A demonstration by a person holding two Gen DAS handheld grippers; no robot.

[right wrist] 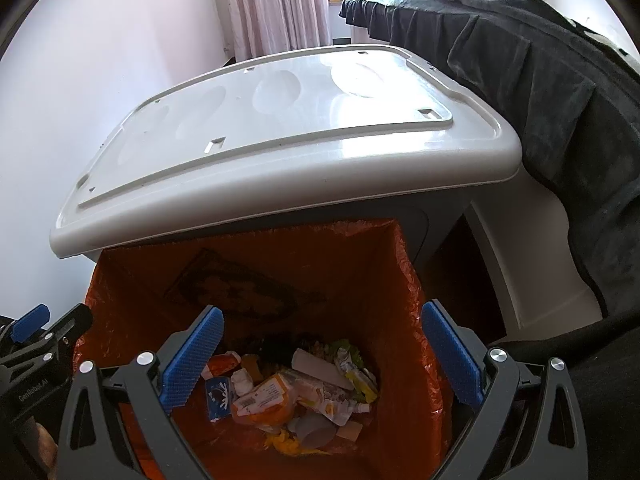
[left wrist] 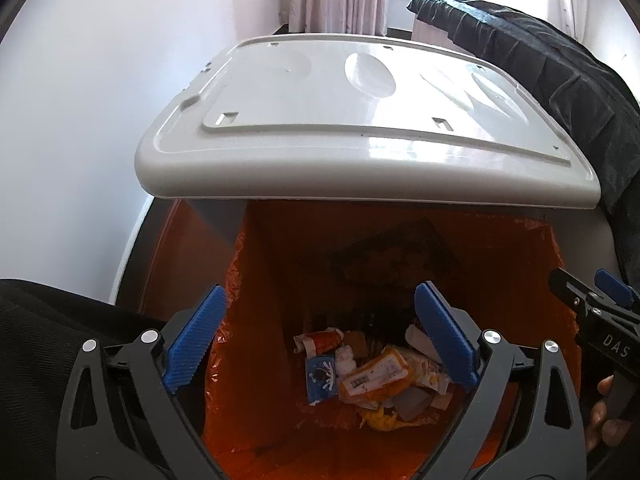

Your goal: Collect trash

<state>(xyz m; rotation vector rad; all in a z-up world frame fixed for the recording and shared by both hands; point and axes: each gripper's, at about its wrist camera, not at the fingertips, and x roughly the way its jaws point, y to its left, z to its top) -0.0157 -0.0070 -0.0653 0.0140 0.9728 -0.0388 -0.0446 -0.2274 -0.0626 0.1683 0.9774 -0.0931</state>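
While left gripper hangs wide open, empty, over bin, trash lies at bottom of orange bag; grey lid raised behind. Right view: right gripper equally spread, empty, above same trash.

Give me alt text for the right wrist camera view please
An open right gripper hangs over a bin lined with an orange bag, wrappers piled at the bottom. The white lid is raised behind; the left gripper shows at left.
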